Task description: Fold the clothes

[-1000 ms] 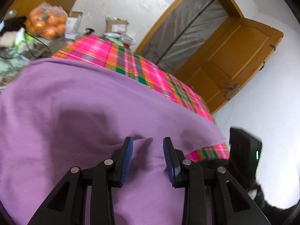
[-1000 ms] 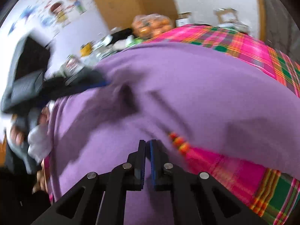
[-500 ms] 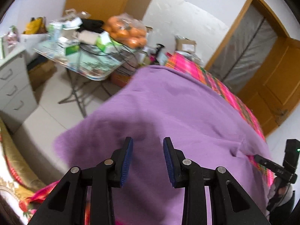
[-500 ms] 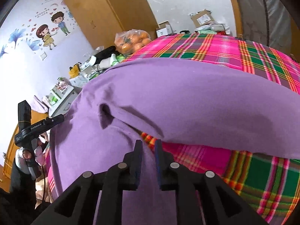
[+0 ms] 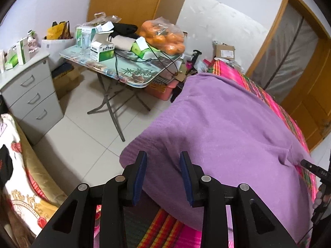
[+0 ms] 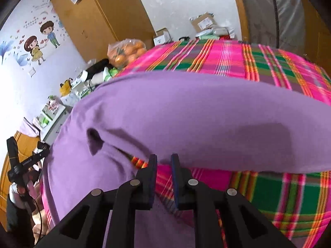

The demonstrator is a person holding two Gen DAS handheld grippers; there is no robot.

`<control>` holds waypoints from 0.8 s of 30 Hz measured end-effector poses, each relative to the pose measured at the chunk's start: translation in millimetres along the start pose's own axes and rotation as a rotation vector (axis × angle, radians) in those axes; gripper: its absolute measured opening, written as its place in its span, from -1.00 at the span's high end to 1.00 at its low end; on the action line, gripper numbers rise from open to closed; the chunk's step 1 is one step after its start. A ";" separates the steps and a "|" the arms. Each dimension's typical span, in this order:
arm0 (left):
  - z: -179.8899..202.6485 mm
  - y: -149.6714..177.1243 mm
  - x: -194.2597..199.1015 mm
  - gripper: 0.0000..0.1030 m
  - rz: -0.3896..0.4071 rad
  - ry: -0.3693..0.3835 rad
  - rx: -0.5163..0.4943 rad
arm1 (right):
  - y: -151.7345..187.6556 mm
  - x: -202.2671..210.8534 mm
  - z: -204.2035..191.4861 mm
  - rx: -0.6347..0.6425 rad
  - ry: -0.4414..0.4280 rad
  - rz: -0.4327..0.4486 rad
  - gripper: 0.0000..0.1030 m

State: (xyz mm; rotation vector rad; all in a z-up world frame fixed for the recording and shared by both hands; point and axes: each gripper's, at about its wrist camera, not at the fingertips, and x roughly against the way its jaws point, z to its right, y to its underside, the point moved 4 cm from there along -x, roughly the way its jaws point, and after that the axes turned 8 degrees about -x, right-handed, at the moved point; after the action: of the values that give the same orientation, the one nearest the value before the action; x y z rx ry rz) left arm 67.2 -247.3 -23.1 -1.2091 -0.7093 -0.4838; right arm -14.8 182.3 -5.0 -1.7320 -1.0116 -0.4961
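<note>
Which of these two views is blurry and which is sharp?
Left wrist view: sharp throughout, the purple garment and the bag of oranges crisp, with fisheye bending at the edges. Right wrist view: motion-smeared, especially the plaid bedcover.

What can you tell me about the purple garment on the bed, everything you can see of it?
The purple garment is plain, soft, knit-looking cloth spread across the pink plaid bedspread, with one end draping off the bed's edge toward the tiled floor. A small puckered fold stands up near its near edge, where one layer lies over another. The left tongs and right tongs are open over it, neither gripping it.
</note>
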 end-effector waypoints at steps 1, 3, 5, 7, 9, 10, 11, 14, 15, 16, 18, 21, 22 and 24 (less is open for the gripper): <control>2.6 -2.6 -1.0 0.33 -0.001 -0.008 -0.007 | -3.5 0.7 -1.9 0.007 0.002 0.005 0.73; 11.6 -9.0 -1.0 0.33 0.003 0.009 -0.021 | -11.0 -1.7 -9.4 0.027 -0.004 0.008 0.73; 27.6 -20.6 0.9 0.33 0.028 0.037 -0.054 | -17.9 -5.6 -21.4 0.062 -0.014 0.004 0.73; 43.0 -31.9 -0.5 0.33 0.044 0.066 -0.082 | -25.5 -11.5 -40.9 0.112 -0.030 -0.005 0.73; 57.4 -44.1 -4.0 0.33 0.054 0.090 -0.115 | -30.7 -21.2 -65.3 0.178 -0.061 -0.026 0.73; 63.8 -51.3 -7.3 0.33 0.054 0.096 -0.137 | -33.1 -26.4 -77.8 0.212 -0.078 -0.038 0.73; 70.3 -58.6 -10.6 0.33 0.054 0.102 -0.159 | -35.5 -31.6 -90.3 0.246 -0.095 -0.049 0.73; 89.8 -80.4 -20.5 0.33 0.054 0.120 -0.225 | -37.7 -51.6 -117.3 0.330 -0.122 -0.100 0.73; 96.2 -87.6 -23.9 0.33 0.054 0.127 -0.247 | -40.2 -58.6 -119.2 0.344 -0.117 -0.111 0.73; 102.7 -94.9 -27.2 0.33 0.054 0.133 -0.269 | -44.0 -65.9 -118.4 0.351 -0.107 -0.119 0.73; 114.0 -109.0 -37.1 0.33 0.044 0.144 -0.311 | -53.7 -79.1 -113.1 0.354 -0.085 -0.130 0.73; 125.7 -130.1 -69.6 0.33 -0.010 0.159 -0.356 | -75.1 -95.3 -94.1 0.322 -0.049 -0.133 0.73; 130.7 -137.9 -85.5 0.33 -0.039 0.181 -0.364 | -82.2 -100.7 -87.8 0.311 -0.038 -0.134 0.73; 137.1 -152.2 -115.1 0.33 -0.088 0.201 -0.351 | -96.4 -111.5 -75.1 0.290 -0.014 -0.137 0.73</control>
State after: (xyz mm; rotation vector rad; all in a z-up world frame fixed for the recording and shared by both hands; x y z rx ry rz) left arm -148.4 -165.1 21.4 -1.4351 -0.5188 -0.8164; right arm -146.0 81.7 -2.5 -1.4172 -1.1563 -0.4015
